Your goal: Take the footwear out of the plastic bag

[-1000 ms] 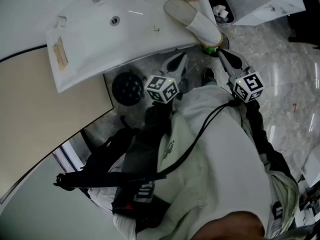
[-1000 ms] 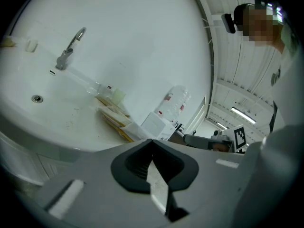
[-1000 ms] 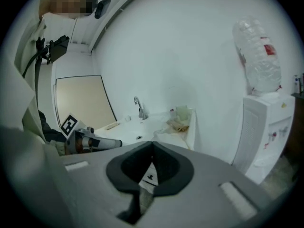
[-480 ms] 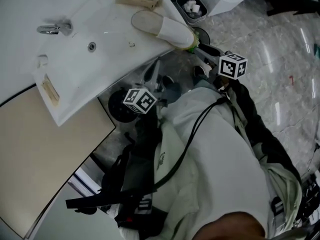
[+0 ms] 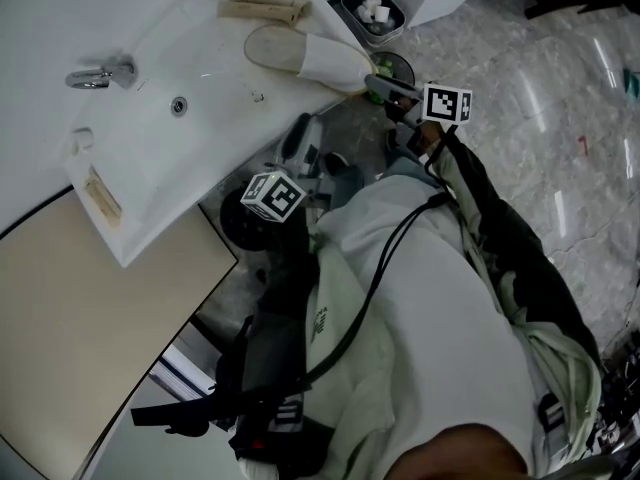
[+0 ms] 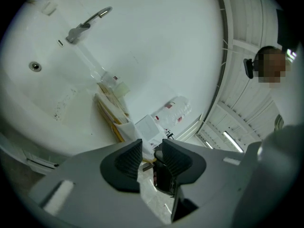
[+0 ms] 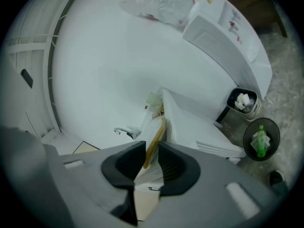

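**A:** Where is the slipper (image 5: 278,48)?

**B:** On the white table (image 5: 150,193), toward 12 o'clock in the head view. It is not yet out of its plastic bag (image 5: 338,61), and the tap (image 5: 95,73) stands off at its 9 o'clock.

**A:** And the person's claws?

**B:** The right claw (image 7: 152,158) is at the bag's 3 o'clock end. Its jaws have just been closing and look pinched on the plastic bag, with the tan sole edge running up between them. The left claw (image 6: 152,156) sits at the slipper's 6 o'clock, below the table's edge. Its jaws have just been opening, stand a little apart and grip nothing.

**A:** How will the thing handle?

**B:** Probably light and floppy (a thin, flat slipper, by the look). The film seems slick and crinkly, so it may slide in a pinch. One claw would best hold a loose fold of film, while the other takes the stiffer sole rim.

**A:** The risk?

**B:** Pinching sole and film together, so that both come along.
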{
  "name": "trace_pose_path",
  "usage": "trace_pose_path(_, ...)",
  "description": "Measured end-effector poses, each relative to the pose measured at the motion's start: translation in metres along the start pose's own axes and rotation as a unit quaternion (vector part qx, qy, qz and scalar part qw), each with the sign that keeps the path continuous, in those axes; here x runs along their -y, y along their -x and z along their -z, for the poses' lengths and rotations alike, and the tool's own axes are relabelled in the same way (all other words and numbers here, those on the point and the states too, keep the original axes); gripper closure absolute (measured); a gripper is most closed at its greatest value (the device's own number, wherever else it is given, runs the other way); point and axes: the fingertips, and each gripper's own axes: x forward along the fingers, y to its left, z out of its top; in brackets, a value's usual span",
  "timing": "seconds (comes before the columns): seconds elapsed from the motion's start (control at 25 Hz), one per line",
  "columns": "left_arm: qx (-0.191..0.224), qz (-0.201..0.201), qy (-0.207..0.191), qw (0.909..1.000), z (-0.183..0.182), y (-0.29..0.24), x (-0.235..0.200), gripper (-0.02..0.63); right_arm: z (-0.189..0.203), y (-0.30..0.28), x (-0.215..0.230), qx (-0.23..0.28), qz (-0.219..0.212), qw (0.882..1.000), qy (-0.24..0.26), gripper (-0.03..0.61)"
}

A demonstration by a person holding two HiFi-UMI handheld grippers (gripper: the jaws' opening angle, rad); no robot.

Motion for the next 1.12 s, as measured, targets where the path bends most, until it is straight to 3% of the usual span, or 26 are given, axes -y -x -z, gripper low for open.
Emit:
trace_pose_path(0.16,0.001,0.009,0.024,0.9997,-0.006,-0.007,-0.011,0.454,-0.005,-0.007,0.006,0.017,-0.004,0.999,-0.036,0.503)
trace_pose_path(0.24,0.003,0.015,0.035,0.9993,-0.01,-0.011,-0.013,0.438,-0.01,-0.008,0.001,0.027,-0.005,0.999,-0.02,0.523)
trace_pose_path(0.32,0.007,0.038,0.071,0.9967,-0.013,-0.017,-0.006,0.409,-0.012,-0.002,-0.013,0.028,-0.012,1.0,0.001,0.531)
trace_pose_path(0.48,0.015,0.1,0.163,0.9814,-0.009,-0.034,0.005,0.277,-0.007,0.018,-0.034,0.011,-0.025,1.0,0.013,0.531)
trace_pose_path(0.64,0.029,0.127,0.213,0.9683,0.001,-0.044,0.005,0.248,-0.005,0.037,-0.029,0.034,-0.03,0.998,-0.037,0.531)
trace_pose_path(0.92,0.009,0.147,0.214,0.9656,0.013,-0.042,0.019,0.192,-0.02,0.069,-0.039,0.088,-0.034,0.994,-0.046,0.531)
trace_pose_path(1.12,0.038,0.168,0.207,0.9632,-0.007,-0.05,0.026,0.121,-0.021,0.08,-0.068,0.085,-0.09,0.991,-0.042,0.529)
